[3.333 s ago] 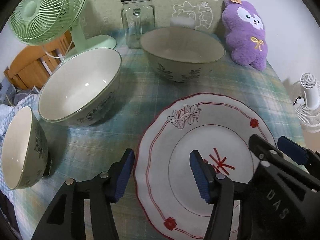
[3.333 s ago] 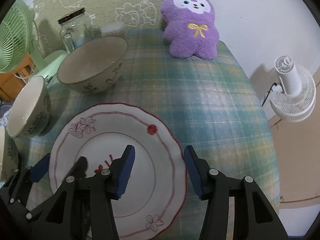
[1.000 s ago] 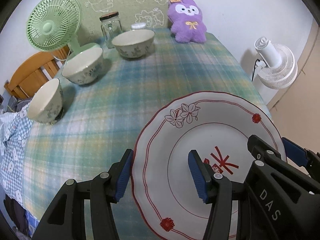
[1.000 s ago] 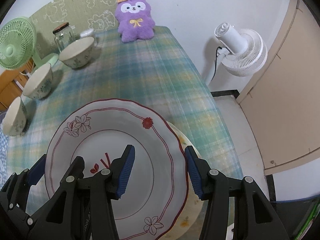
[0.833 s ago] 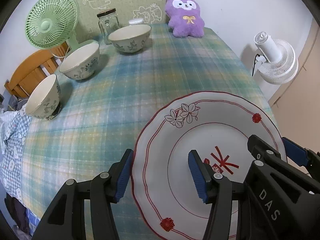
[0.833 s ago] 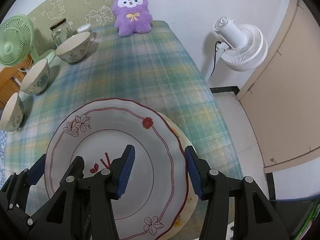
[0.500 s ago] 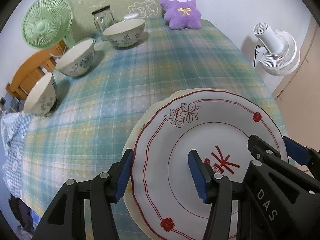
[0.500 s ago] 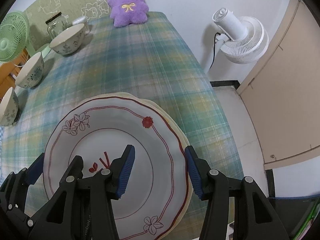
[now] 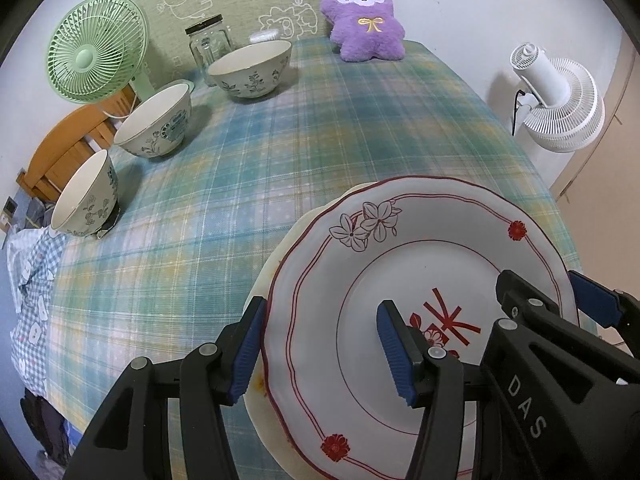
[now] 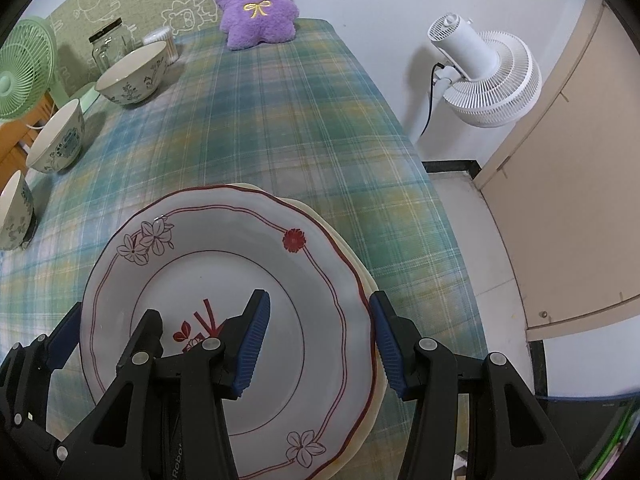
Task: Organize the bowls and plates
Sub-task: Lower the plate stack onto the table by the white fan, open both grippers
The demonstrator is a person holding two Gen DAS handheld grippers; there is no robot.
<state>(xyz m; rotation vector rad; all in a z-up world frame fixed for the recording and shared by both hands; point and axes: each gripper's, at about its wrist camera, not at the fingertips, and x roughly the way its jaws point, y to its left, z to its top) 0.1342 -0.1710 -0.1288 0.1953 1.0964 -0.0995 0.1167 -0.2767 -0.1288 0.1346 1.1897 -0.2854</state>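
Note:
A white plate with red rim lines and flowers (image 9: 420,280) (image 10: 224,280) is held between both grippers. My left gripper (image 9: 324,344) straddles its left rim, one finger outside, one over the plate. My right gripper (image 10: 320,340) straddles its right rim the same way. The jaws look wide; whether they press the rim is unclear. Under it a cream plate (image 9: 260,364) (image 10: 372,392) lies on the plaid table near its front edge, showing only at the edges. Three floral bowls stand at the left: large (image 9: 250,68), middle (image 9: 154,126), small (image 9: 84,200).
A green desk fan (image 9: 96,48), a glass jar (image 9: 208,46) and a purple plush toy (image 9: 366,18) stand along the table's back. A white floor fan (image 10: 488,76) stands right of the table. A wooden chair (image 9: 68,148) is at the left.
The red-rimmed plate has been carried from the table's middle back to the front edge and lowered; the cream plate has come into view directly beneath it.

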